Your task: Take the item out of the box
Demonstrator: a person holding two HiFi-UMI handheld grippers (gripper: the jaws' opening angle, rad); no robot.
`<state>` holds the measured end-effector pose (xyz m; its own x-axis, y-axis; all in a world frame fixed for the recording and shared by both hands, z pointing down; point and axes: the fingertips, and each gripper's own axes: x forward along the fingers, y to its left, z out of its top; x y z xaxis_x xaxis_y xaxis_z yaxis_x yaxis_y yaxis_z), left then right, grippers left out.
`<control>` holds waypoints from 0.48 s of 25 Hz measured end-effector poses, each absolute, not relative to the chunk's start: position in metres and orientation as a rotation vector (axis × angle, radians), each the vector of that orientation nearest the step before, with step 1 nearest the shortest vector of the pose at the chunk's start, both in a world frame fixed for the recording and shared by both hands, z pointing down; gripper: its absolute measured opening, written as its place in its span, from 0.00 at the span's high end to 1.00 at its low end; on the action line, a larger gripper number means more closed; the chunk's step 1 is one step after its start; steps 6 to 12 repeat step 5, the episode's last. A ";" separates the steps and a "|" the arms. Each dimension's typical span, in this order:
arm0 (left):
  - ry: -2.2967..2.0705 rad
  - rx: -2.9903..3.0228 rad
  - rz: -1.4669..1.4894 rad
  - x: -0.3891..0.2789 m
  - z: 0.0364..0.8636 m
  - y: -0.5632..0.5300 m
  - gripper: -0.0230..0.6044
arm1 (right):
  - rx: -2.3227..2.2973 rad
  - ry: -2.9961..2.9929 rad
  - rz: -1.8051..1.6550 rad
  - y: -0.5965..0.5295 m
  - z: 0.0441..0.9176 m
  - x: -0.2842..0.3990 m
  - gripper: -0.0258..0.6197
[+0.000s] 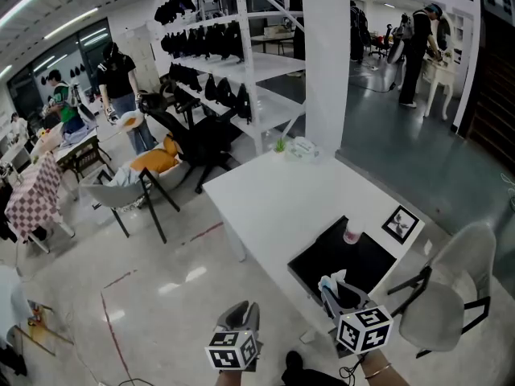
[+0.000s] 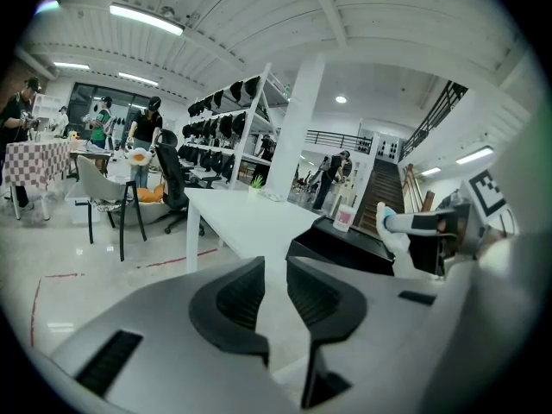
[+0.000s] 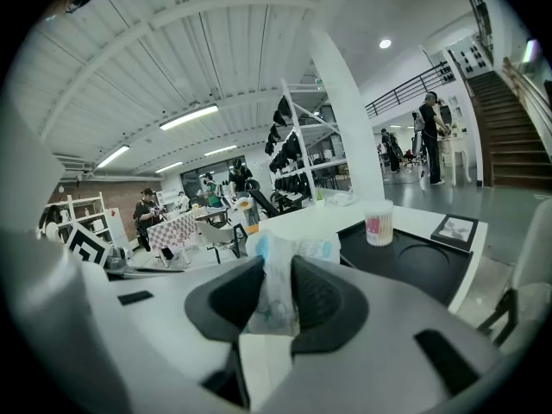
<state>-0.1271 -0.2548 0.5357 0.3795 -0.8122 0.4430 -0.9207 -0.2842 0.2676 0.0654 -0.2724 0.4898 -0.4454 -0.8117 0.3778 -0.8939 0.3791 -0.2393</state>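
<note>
**Packet pinched in the right gripper above the box's near edge**

The item, a small white plastic packet (image 3: 302, 249) with blue print, sits between the jaws of the right gripper (image 3: 277, 276). Both pads press on it and its top pokes out beyond them. In the head view the packet hangs over the near edge of the shallow black box (image 1: 334, 257), lifted clear of the box's floor.

The box lies at the near right part of the white table (image 1: 273, 195). A round recess shows in its floor in the right gripper view. At the far end of the box stands a small pale cup (image 1: 352, 234) with pink print. Just right of the box, flat on the table, lies a black-framed picture (image 1: 400, 223).

The left gripper (image 2: 276, 285) is held to the left of the right one, near the table's near edge and off the box. Its jaws stand a narrow gap apart and nothing is between them; the bare tabletop shows through the gap.

A grey chair (image 1: 460, 284) stands at the right of the table. At the table's far end lie a small green plant (image 1: 280, 144) and a pale bundle. Beyond them rises a white shelving rack (image 1: 269, 67) loaded with dark gear, with a black office chair (image 1: 197, 139) before it. Several people stand at benches far left and far right.
</note>
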 end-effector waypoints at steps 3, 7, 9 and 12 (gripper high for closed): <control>-1.489 2.165 0.302 -0.127 0.535 -0.255 0.84 | 1.527 -2.436 0.613 -0.273 0.490 0.065 0.81; -1.489 2.166 0.302 -0.127 0.536 -0.256 0.84 | 1.525 -2.435 0.614 -0.274 0.491 0.065 0.81; -1.489 2.166 0.302 -0.127 0.536 -0.256 0.84 | 1.525 -2.435 0.614 -0.274 0.491 0.065 0.81; -1.489 2.166 0.302 -0.127 0.536 -0.256 0.84 | 1.525 -2.435 0.614 -0.274 0.491 0.065 0.81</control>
